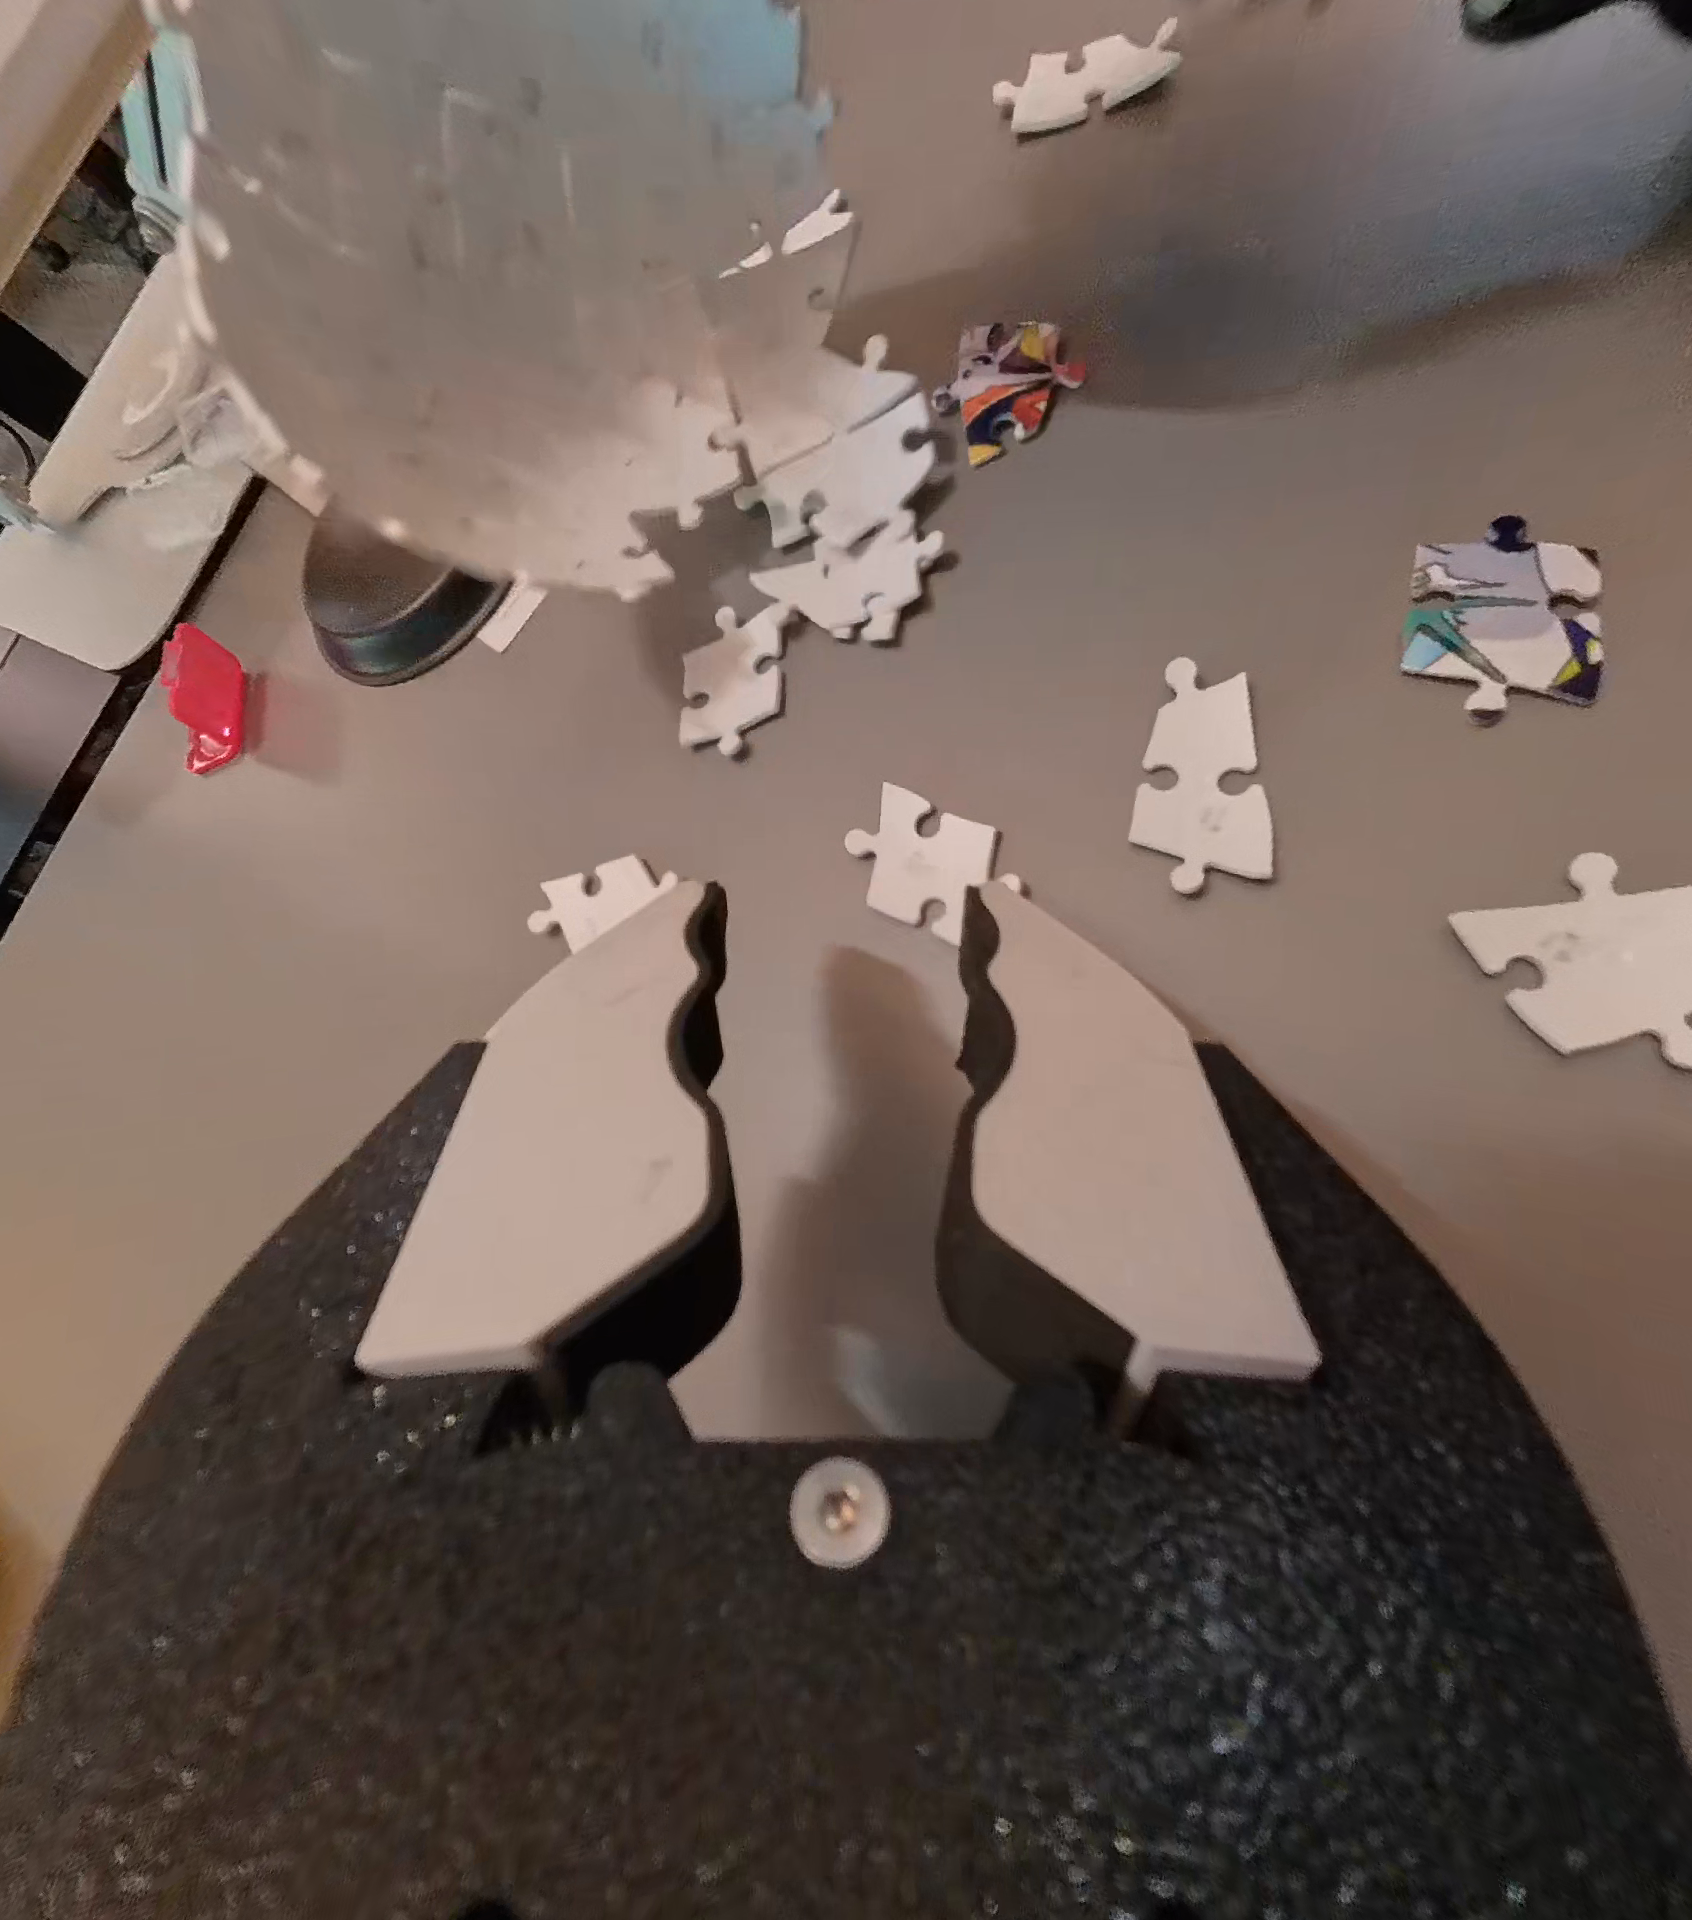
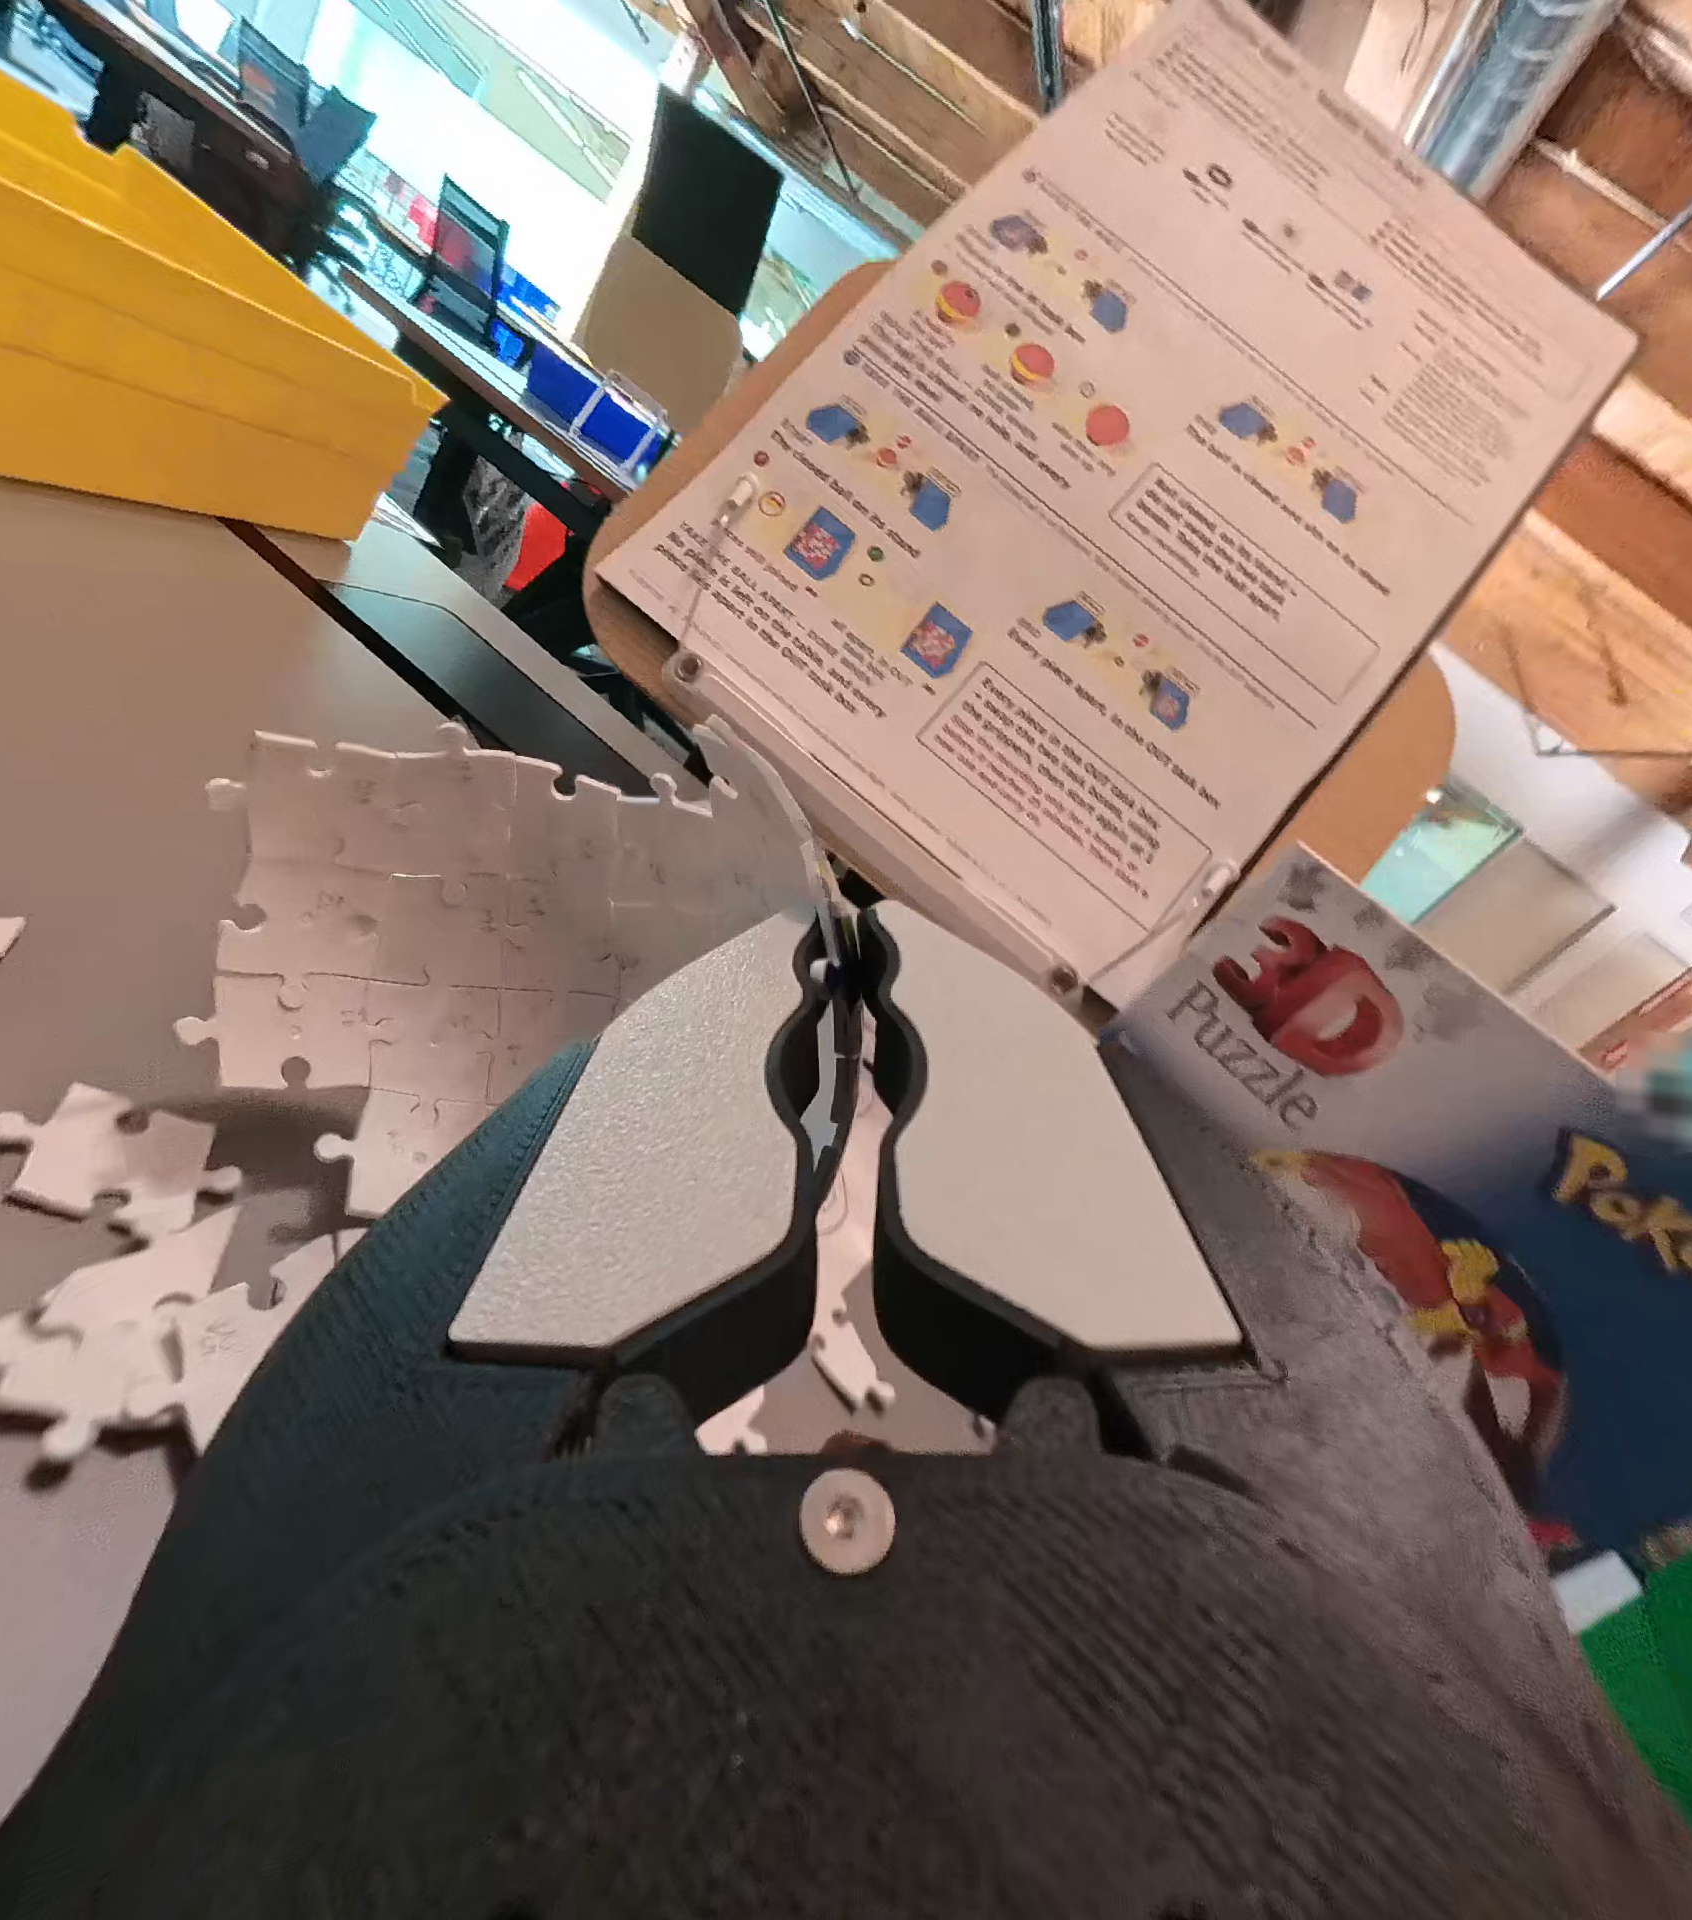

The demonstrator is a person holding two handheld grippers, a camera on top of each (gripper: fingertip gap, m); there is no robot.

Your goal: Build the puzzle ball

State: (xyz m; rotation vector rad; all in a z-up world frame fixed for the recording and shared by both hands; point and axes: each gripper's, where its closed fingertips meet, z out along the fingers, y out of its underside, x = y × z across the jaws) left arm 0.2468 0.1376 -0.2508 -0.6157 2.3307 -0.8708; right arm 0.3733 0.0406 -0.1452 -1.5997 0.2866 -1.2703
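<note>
The half-built puzzle ball (image 2: pixel 468 914), a curved shell of joined pieces showing their blank white backs, is raised above the tabletop (image 2: pixel 94 644) with its edge pinched in the right claw (image 2: pixel 847 971). That claw's 2 fingers are pressed together on the shell's rim, which runs edge-on down the slot between them; the claw is tilted, pointing up and away across the tabletop. In the left wrist view the same shell (image 1: pixel 509 291) hangs blurred at upper left, well ahead of the left claw (image 1: pixel 842 914).

The left claw is angled down at the tabletop (image 1: pixel 1444 1299), fingers apart with nothing between them. 1 white piece (image 1: pixel 925 857) lies just past its right fingertip, and another (image 1: pixel 598 896) is half hidden behind its left fingertip. More loose pieces are scattered beyond: a heap of white ones (image 1: pixel 821 561) under the shell, 2 joined white pieces (image 1: pixel 1203 781), a larger white section (image 1: pixel 1631 961), and 2 face-up colourful bits (image 1: pixel 1013 390) (image 1: pixel 1502 613). A small red object (image 1: pixel 206 694) sits near the tabletop's left edge.

In the right wrist view a printed instruction sheet (image 2: pixel 1133 488) with text and small pictures stands on a board behind the claw, and the puzzle's box (image 2: pixel 1507 1195), carrying brand lettering and cartoon art, stands at right. Yellow bins (image 2: pixel 115 343) are stacked at upper left.
</note>
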